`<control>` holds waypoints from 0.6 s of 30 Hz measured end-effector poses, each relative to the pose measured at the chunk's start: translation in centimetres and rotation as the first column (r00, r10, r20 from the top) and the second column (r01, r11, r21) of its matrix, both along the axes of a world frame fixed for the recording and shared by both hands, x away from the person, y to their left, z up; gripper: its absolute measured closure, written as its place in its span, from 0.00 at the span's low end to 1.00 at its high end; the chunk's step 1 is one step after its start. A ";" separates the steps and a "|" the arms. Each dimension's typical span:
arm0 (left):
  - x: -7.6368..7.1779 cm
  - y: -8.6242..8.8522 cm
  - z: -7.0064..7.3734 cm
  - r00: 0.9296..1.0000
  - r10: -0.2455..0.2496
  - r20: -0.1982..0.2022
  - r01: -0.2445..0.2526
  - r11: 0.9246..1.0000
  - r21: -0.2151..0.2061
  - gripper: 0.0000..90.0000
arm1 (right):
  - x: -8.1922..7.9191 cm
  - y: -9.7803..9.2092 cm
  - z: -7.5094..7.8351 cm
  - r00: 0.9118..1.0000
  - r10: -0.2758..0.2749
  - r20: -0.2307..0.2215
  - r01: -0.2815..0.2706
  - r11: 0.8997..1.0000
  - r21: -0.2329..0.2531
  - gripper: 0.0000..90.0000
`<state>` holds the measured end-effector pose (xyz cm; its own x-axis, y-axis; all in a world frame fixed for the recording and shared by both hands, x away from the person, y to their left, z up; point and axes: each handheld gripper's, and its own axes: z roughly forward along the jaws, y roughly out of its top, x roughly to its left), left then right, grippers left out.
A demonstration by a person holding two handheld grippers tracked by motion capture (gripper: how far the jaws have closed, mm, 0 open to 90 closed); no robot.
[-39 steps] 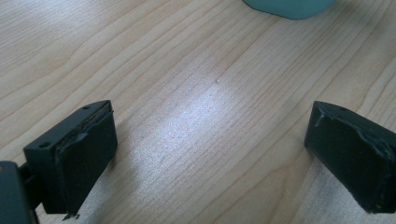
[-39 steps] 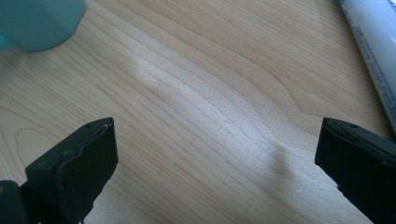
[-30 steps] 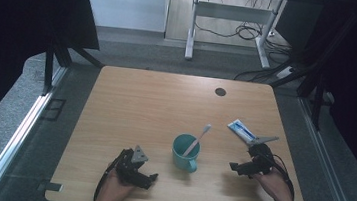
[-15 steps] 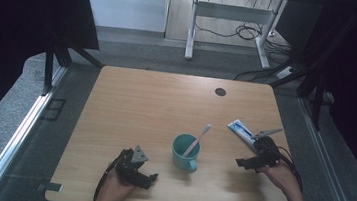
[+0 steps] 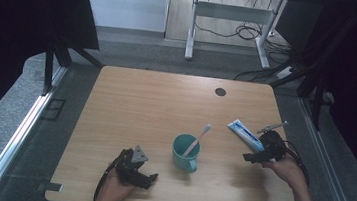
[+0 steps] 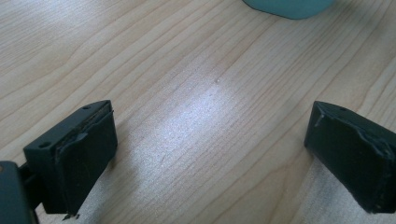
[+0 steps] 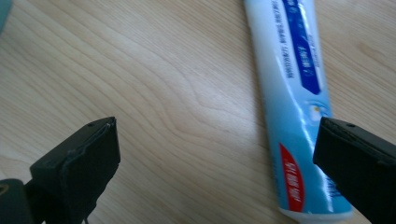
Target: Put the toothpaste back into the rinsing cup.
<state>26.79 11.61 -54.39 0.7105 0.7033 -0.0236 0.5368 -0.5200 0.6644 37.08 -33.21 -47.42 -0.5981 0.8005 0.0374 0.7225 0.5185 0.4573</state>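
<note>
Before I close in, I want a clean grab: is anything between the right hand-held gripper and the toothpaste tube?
Nothing visible. The right hand-held gripper is open, with bare wood between its jaws and the toothpaste tube lying flat by one jaw.

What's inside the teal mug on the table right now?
A white toothbrush stands in the teal mug, leaning toward the far right, its head poking out above the rim. Its lower end and the mug's bottom are hidden by the mug wall.
</note>
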 end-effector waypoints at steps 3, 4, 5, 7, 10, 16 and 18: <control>0.0 0.0 0.0 1.000 0.000 0.000 0.000 1.000 0.000 0.03 | 0.4 -0.4 0.0 1.000 -0.010 -0.015 0.010 1.000 -0.013 0.01; 0.0 0.0 0.0 1.000 0.000 0.000 0.000 1.000 0.000 0.03 | 0.7 -0.8 -0.1 0.999 -0.023 -0.030 0.023 1.000 -0.020 0.02; 0.0 0.0 0.0 1.000 0.001 0.000 -0.001 1.000 0.000 0.03 | 0.9 -0.9 -0.1 0.999 -0.025 -0.039 0.024 0.999 -0.021 0.03; 0.0 0.0 0.0 1.000 0.001 0.000 -0.001 1.000 0.000 0.03 | 1.2 -1.2 -0.1 0.998 -0.028 -0.055 0.026 0.999 -0.029 0.04; 0.0 0.0 0.0 1.000 0.002 0.001 -0.002 1.000 -0.001 0.03 | 1.6 -1.4 -0.2 0.997 -0.032 -0.075 0.029 0.999 -0.045 0.07; 0.0 0.0 0.0 1.000 0.003 0.001 -0.003 1.000 -0.001 0.03 | 2.5 -1.8 -0.4 0.994 -0.041 -0.101 0.032 0.995 -0.092 0.15; 0.0 0.0 0.0 1.000 0.003 0.001 -0.003 1.000 -0.001 0.03 | 2.8 -1.8 -0.5 0.993 -0.038 -0.111 0.026 0.993 -0.112 0.18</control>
<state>26.79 11.62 -54.39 0.7085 0.7053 -0.0236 0.5378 -0.5180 0.6652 39.90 -35.03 -47.88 -0.5691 0.8222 0.0140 0.7833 0.5369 0.3133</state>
